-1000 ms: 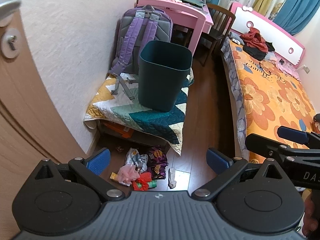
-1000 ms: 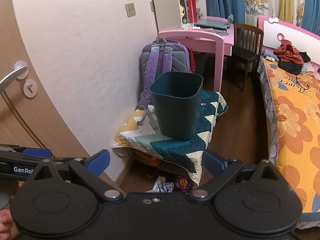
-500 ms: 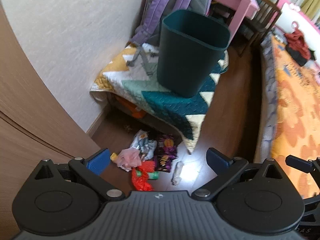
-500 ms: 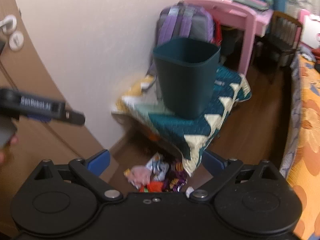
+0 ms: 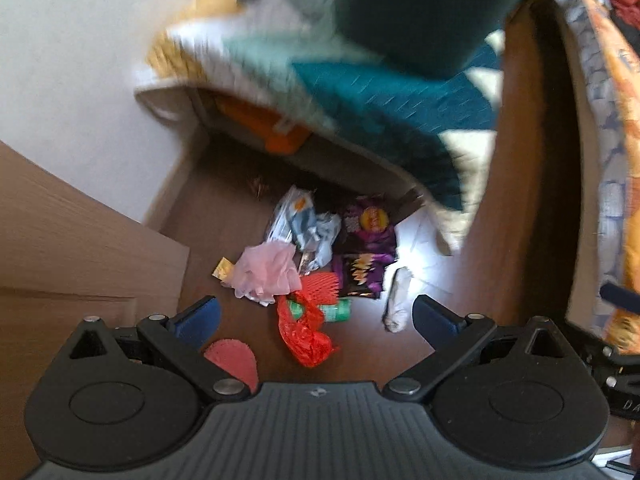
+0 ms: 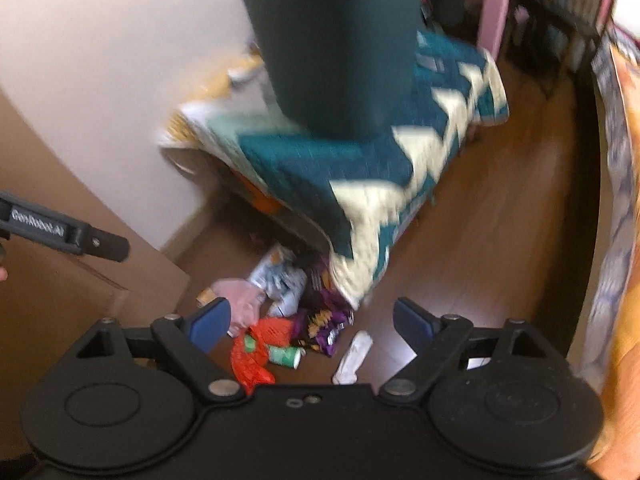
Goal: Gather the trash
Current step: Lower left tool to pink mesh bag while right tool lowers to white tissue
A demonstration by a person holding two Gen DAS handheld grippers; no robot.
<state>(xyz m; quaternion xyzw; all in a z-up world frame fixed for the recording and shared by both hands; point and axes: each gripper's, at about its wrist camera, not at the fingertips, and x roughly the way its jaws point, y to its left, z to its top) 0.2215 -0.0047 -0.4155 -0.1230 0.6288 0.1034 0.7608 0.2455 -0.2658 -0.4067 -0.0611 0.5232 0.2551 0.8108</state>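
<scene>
A plain cream wall (image 5: 80, 40) fills the upper left of both views, meeting a dark brown wooden floor (image 6: 500, 216). A light wooden door panel (image 5: 60, 240) stands at left. A teal-and-cream zigzag quilt (image 6: 360, 168) drapes over low furniture; a pink desk leg (image 6: 494, 8) and an orange floral bedspread (image 5: 624, 92) sit at right.

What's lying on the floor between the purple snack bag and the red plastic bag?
A small green can on its side lies between the purple snack bag and red plastic bag, clearest in the right wrist view.

Both tools have tipped downward and moved closer: the trash pile (image 5: 316, 276) on the floor looms larger, while the dark bin (image 6: 332, 40) has slid toward 12 o'clock.
</scene>
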